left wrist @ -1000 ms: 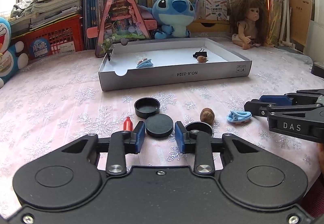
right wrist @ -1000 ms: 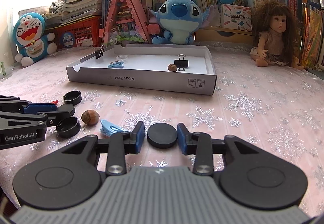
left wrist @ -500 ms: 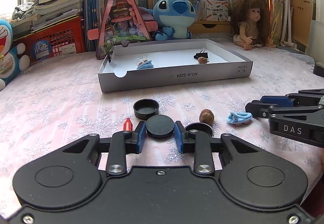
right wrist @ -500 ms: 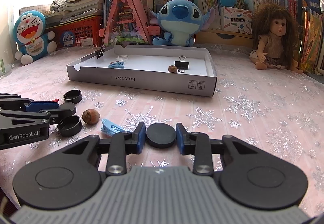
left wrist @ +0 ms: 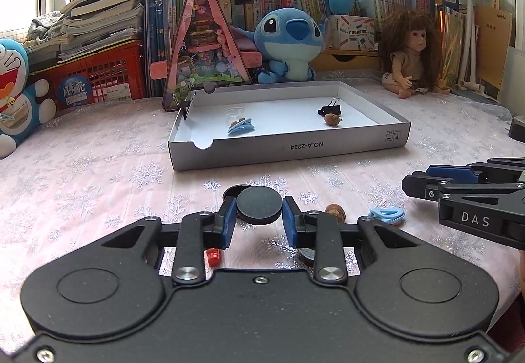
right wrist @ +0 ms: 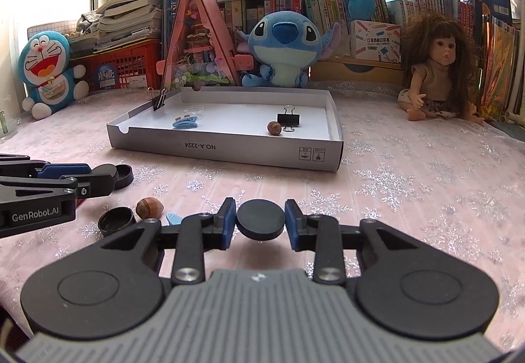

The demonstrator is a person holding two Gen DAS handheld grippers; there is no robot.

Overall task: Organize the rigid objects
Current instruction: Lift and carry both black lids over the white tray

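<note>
My left gripper (left wrist: 259, 215) is shut on a black round cap (left wrist: 260, 205) and holds it above the tablecloth. My right gripper (right wrist: 261, 222) is shut on another black round cap (right wrist: 261, 219), also lifted. The white cardboard tray (left wrist: 288, 149) lies ahead with a blue hair clip (left wrist: 241, 126), a nut (left wrist: 332, 118) and a binder clip (left wrist: 329, 108) in it. On the cloth lie a hazelnut (left wrist: 335, 212), a blue clip (left wrist: 385, 215), a red piece (left wrist: 213, 256) and two open black caps (right wrist: 116, 220) (right wrist: 124, 174).
Plush toys, a doll (right wrist: 436, 67), a pink triangular toy house (left wrist: 205, 44), red crates and shelves of books line the back. Another binder clip (right wrist: 159, 100) stands on the tray's left rim. The right gripper body (left wrist: 472, 205) shows at the right of the left wrist view.
Both grippers closed on their black caps and lifted them off the cloth. The left gripper moved forward, so the red piece and an open cap now lie under it.
</note>
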